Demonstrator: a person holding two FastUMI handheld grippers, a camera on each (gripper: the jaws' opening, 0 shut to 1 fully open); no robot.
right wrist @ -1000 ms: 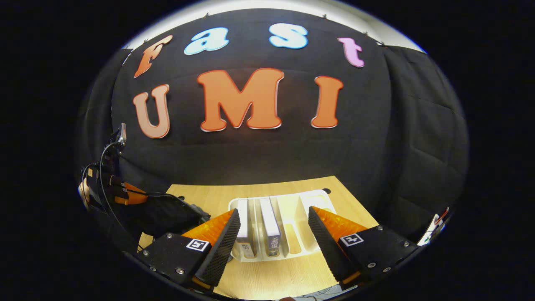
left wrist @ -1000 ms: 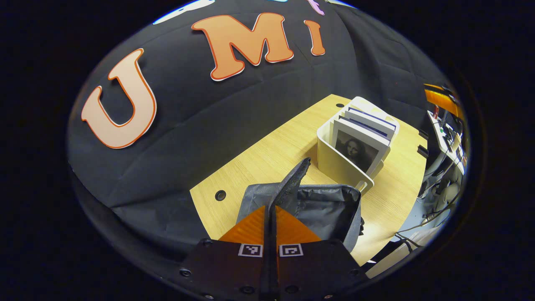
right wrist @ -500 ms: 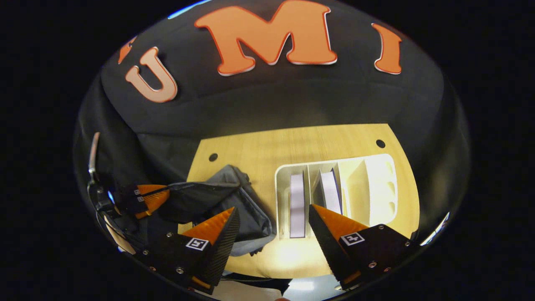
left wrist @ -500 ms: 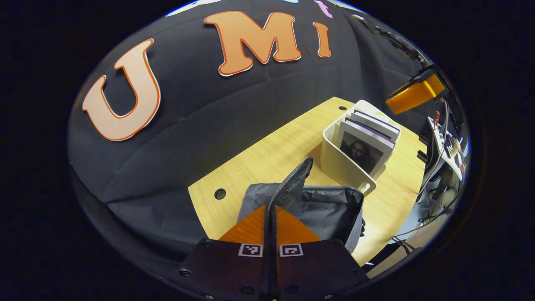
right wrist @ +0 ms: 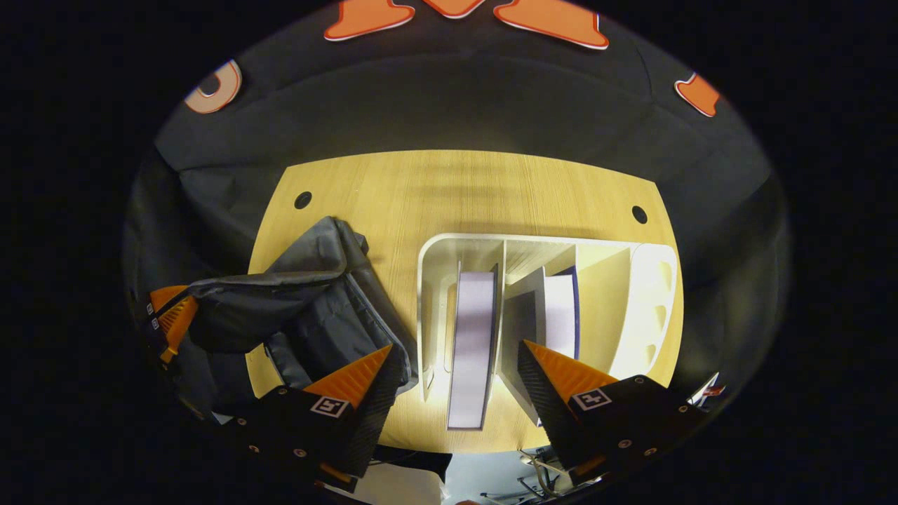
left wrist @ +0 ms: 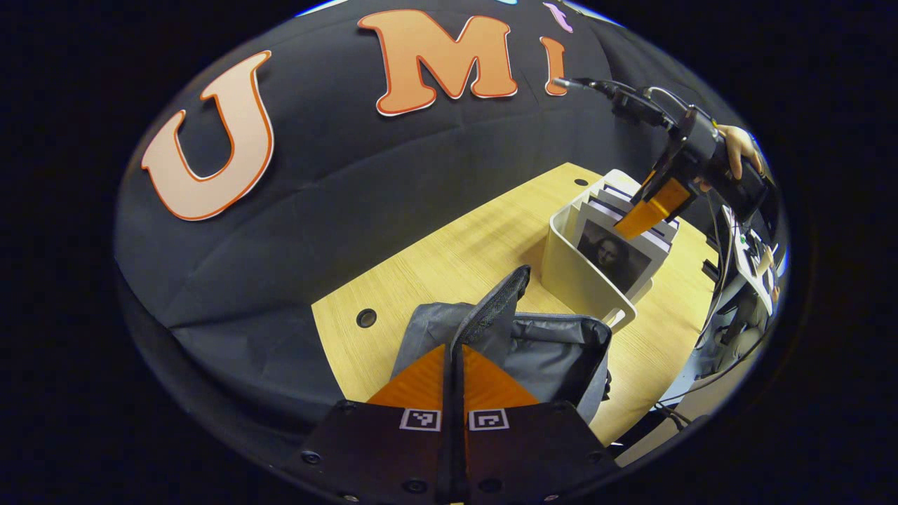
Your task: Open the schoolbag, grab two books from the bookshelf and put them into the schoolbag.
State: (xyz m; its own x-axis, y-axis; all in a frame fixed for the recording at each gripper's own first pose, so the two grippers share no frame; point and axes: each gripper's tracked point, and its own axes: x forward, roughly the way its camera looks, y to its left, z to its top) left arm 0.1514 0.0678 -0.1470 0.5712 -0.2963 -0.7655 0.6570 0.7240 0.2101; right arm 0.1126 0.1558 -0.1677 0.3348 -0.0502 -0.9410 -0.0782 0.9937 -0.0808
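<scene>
Schoolbag (left wrist: 554,347) flap pinched up by left gripper (left wrist: 454,365) to keep mouth open, right gripper (right wrist: 454,382) spread wide above first book (right wrist: 471,337).

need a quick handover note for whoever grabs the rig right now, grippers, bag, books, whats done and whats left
Left gripper: shut on the schoolbag flap, holding it up so the schoolbag is open on the table.
Right gripper: open, holding nothing, poised above the white bookshelf, pointing down at the books.
Books: two stand upright in separate slots, the first book nearer the bag, the second book one slot over.
Done: bag opened.
Left: grip each book in turn, lift it out and put it into the bag.
</scene>
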